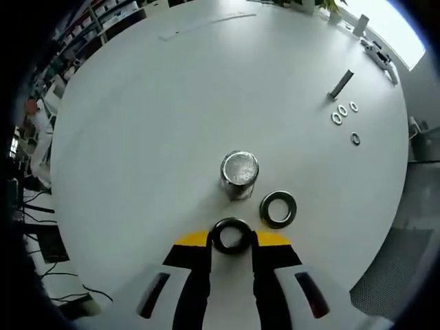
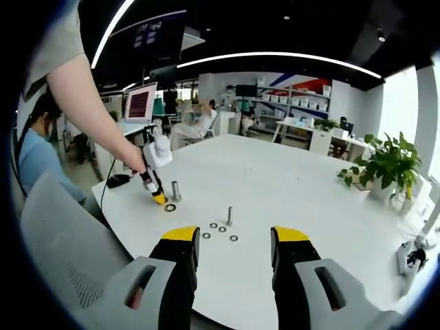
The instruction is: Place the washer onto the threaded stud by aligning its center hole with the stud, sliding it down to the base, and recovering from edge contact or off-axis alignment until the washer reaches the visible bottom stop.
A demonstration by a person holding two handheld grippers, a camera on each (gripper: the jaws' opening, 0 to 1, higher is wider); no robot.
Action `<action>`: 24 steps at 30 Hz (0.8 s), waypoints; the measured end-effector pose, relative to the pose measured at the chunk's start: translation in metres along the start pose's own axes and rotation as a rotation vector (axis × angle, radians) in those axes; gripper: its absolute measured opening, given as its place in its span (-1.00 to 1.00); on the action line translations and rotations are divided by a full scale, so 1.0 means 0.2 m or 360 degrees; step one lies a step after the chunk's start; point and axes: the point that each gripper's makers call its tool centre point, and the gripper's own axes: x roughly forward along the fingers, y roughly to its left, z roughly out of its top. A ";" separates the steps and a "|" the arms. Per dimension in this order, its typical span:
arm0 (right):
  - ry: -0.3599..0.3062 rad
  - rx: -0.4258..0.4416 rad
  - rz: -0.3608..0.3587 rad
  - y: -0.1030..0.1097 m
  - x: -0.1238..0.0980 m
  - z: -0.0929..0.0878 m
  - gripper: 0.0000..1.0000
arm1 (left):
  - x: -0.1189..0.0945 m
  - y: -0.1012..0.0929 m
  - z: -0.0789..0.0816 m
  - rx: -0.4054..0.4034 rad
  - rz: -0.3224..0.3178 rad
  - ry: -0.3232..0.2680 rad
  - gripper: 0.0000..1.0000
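In the left gripper view, the left tongs (image 1: 232,242) pinch a black washer (image 1: 232,235) between their yellow-tipped jaws, held on edge just above the white desk (image 1: 137,137). Just beyond it stands a short metal cylinder (image 1: 239,174), upright, its shiny top facing the camera. A second black washer (image 1: 278,209) lies flat on the desk just beside the cylinder's base, to the right. Well apart, farther across the desk, a slim threaded stud (image 1: 341,84) stands, with three small silver rings (image 1: 342,111) near its foot and a fourth (image 1: 355,138) a little nearer.

In the right gripper view, the right tongs (image 2: 234,251) are spread wide, holding nothing. Beyond them stands the stud (image 2: 229,215) amid small rings.
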 end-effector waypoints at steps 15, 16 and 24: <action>0.0001 -0.0003 -0.0003 -0.01 0.00 0.00 -0.13 | -0.02 -0.01 -0.03 0.0138 0.0012 -0.0001 -0.61; -0.0001 -0.0002 -0.0002 -0.01 0.00 0.00 -0.13 | -0.02 -0.01 -0.03 0.0141 0.0009 0.0001 -0.61; -0.0006 -0.0001 -0.0003 -0.01 0.00 0.00 -0.13 | -0.07 0.00 -0.01 0.0159 0.0007 -0.0008 -0.61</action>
